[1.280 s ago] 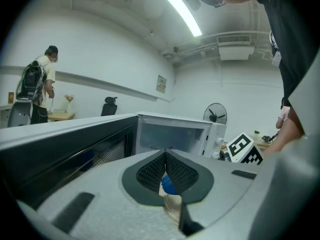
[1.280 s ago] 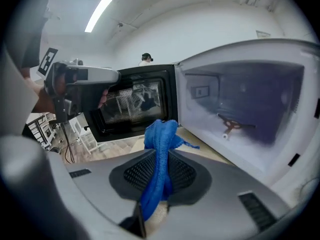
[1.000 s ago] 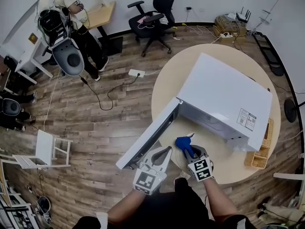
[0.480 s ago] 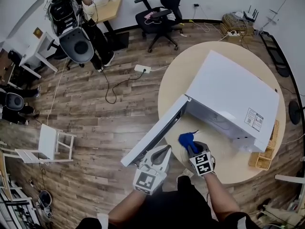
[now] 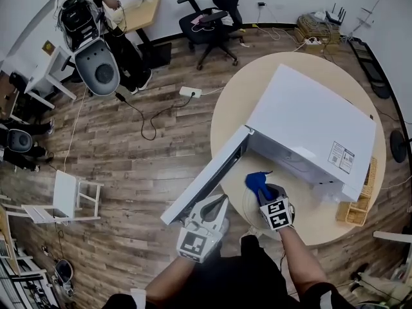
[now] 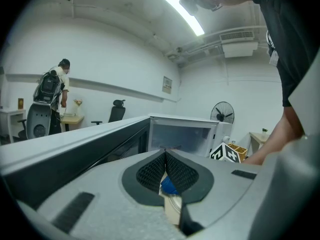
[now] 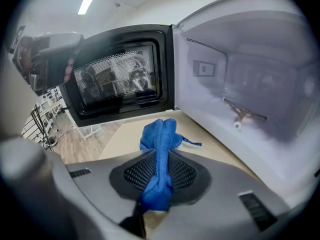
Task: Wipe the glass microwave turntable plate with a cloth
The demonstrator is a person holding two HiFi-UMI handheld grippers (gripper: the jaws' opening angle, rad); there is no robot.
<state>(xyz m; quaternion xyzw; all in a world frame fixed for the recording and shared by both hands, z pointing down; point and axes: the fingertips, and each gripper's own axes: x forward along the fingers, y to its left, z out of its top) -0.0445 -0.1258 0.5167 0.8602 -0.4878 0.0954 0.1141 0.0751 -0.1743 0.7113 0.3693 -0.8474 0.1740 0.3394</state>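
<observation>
Since the left gripper has its jaws together on nothing, the clear glass turntable plate, lying unheld near the edge of the round tan table, could skid off once the right gripper, clamped on the blue cloth, rubs it.

Both forearms reach forward. The left gripper has its jaws pressed together at the tips; the right gripper, near it, is clamped on a blue cloth

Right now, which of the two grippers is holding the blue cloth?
The right gripper: the blue cloth is pinched between its jaws. The left gripper has its jaws together on nothing.
</observation>
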